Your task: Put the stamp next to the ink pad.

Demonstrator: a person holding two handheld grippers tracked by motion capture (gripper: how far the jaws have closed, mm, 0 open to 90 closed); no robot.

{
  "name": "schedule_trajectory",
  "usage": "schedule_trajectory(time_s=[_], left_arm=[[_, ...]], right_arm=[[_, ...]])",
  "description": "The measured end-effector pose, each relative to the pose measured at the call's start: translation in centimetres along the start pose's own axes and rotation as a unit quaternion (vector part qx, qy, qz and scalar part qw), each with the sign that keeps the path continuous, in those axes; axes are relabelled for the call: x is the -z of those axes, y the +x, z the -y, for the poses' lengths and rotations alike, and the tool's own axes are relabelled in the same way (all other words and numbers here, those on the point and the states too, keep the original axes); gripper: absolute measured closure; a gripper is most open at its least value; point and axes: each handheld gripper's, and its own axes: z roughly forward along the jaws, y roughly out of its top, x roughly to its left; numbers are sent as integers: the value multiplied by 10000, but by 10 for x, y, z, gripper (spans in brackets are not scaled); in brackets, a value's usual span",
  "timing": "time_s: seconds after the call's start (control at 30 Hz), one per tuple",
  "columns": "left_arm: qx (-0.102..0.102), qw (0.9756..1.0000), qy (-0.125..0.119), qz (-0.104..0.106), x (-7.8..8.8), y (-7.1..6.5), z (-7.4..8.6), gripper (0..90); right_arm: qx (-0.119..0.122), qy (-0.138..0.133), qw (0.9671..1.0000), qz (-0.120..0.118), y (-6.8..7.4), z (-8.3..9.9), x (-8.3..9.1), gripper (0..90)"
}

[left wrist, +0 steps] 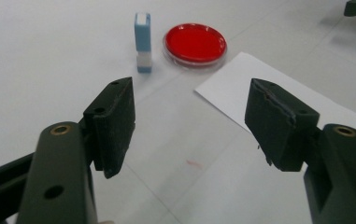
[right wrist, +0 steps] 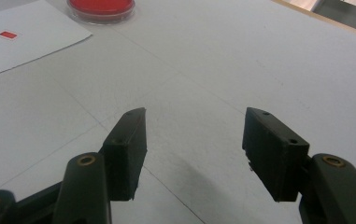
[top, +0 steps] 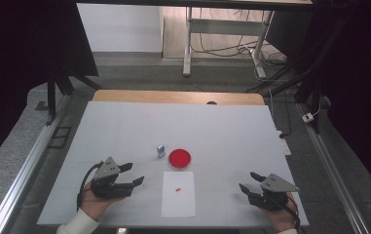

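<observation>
Left gripper point(top: 135, 174): jaws spread wide, nothing between them, hovering low over the white worktop point(top: 124, 126) and aimed toward the small blue stamp point(left wrist: 142, 42). Stamp upright, just beside the round red ink pad point(left wrist: 195, 43), apart from the white paper sheet point(top: 178, 194). Small red mark point(top: 178, 189) present on the sheet (a printed impression, by the look of it). Right gripper point(top: 248, 182): jaws likewise apart, empty, low over bare worktop well right of the sheet.

Risks, as judged: stamp narrow and tall, so liable to topple if struck by one jaw before the other closes; ink pad close enough to be nudged or caught by the far jaw on a wide approach; sheet unsecured, likely to slide if brushed.

Pose: left hand point(top: 93, 200) under its gripper, forearm entering from the bottom edge, jaws pointing forward and inward, roughly level. Right hand point(top: 281, 217) mirrored, jaws pointing inward toward the sheet.
</observation>
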Motion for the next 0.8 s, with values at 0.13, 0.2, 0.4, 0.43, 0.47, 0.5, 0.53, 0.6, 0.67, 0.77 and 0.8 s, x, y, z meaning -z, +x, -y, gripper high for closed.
schedule_trajectory(time_s=[0.13, 0.2, 0.4, 0.43, 0.47, 0.5, 0.53, 0.6, 0.67, 0.77, 0.8], left_arm=[[-8, 10000, 17, -21, 8, -3, 10, 341], [3, 10000, 23, -46, 12, -2, 15, 341], [52, 9998, 105, -189, 17, 4, 25, 341], [73, 9997, 108, -199, 18, 4, 26, 342], [81, 9997, 103, -198, 19, 5, 27, 342], [77, 9997, 103, -207, 19, 5, 27, 342], [82, 9997, 103, -213, 19, 5, 28, 342], [86, 9997, 102, -211, 20, 5, 28, 342], [100, 9996, 107, -221, 20, 5, 28, 342], [104, 9996, 114, -224, 20, 6, 29, 342], [107, 9996, 112, -225, 20, 6, 29, 342]], right_arm=[[-13, 0, 10000, -11, -2, 1, -1, 376], [-38, 7, 10000, -39, -2, 2, -1, 371], [-31, 6, 9999, -132, -2, 2, -3, 358], [-30, 13, 9999, -142, -2, 1, -3, 357], [-24, 3, 9999, -150, -2, 1, -3, 356], [-24, 5, 9999, -148, -2, 1, -3, 355], [-27, 4, 9999, -162, -2, 1, -3, 355], [-28, 17, 9999, -146, -2, 2, -3, 354], [-28, 9, 9999, -147, -2, 1, -3, 354], [-19, -31, 9999, -157, -2, 1, -2, 354], [-18, -40, 9999, -159, -2, 1, -2, 354]])
